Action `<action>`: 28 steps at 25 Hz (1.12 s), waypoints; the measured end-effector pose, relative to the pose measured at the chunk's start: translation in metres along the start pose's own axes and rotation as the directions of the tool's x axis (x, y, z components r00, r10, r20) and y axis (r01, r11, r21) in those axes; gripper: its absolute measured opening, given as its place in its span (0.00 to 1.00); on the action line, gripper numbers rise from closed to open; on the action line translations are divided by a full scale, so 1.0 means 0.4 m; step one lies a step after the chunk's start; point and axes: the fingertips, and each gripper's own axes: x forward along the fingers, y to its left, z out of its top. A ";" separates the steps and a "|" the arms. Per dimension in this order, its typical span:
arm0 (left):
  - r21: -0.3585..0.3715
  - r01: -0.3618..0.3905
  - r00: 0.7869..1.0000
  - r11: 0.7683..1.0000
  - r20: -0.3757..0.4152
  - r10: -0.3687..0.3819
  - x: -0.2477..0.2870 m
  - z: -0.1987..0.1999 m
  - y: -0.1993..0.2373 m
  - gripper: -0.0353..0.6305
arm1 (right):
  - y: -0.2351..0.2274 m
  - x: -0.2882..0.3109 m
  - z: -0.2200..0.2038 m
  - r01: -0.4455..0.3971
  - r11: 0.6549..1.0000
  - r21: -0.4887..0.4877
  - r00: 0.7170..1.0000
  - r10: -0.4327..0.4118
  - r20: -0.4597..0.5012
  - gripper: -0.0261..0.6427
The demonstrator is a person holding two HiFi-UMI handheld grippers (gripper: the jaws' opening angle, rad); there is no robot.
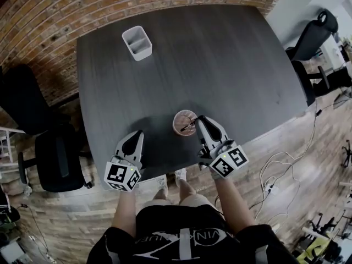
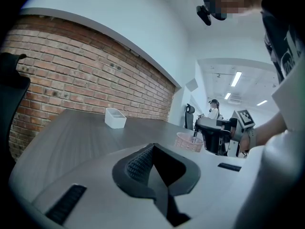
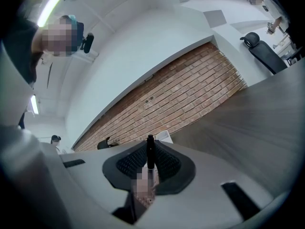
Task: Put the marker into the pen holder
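Note:
A round pink mesh pen holder [image 1: 181, 117] stands near the front edge of the dark table [image 1: 220, 59]. My right gripper [image 1: 198, 121] sits at its right rim, shut on a black marker [image 1: 188, 126] that slants over the holder's opening. In the right gripper view the marker [image 3: 150, 151] stands upright between the ribbed pads [image 3: 131, 162]. My left gripper [image 1: 137, 135] rests lower left of the holder, jaws together and empty. From the left gripper view the pink holder [image 2: 189, 142] shows ahead to the right, with the right gripper [image 2: 217, 138] beside it.
A white rectangular box [image 1: 136, 43] stands at the table's far left, also in the left gripper view [image 2: 115, 118]. Black office chairs stand to the left [image 1: 55, 158] and far right [image 1: 311, 37]. Cables [image 1: 275, 175] trail on the floor. A brick wall [image 1: 49, 15] runs behind.

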 end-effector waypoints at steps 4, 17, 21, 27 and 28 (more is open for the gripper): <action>-0.003 -0.011 1.000 1.000 -0.005 0.011 -0.011 -0.008 0.004 0.07 | 0.004 0.008 -0.019 -0.013 1.000 -0.006 1.000 0.013 -0.020 0.12; -0.011 -0.040 0.999 0.999 -0.015 0.039 -0.040 -0.025 0.017 0.07 | 0.009 0.025 -0.050 -0.025 1.000 -0.018 0.998 0.024 -0.053 0.12; -0.012 -0.041 0.999 0.999 -0.015 0.041 -0.046 -0.029 0.020 0.07 | 0.013 0.029 -0.060 -0.027 0.999 -0.027 0.998 0.026 -0.062 0.12; -0.012 -0.040 0.999 0.999 -0.018 0.040 -0.049 -0.033 0.023 0.07 | 0.011 0.030 -0.064 -0.023 0.999 -0.032 0.998 0.021 -0.067 0.12; -0.013 -0.041 0.999 0.999 -0.018 0.041 -0.049 -0.033 0.023 0.07 | 0.010 0.030 -0.063 -0.023 0.999 -0.033 0.998 0.020 -0.067 0.12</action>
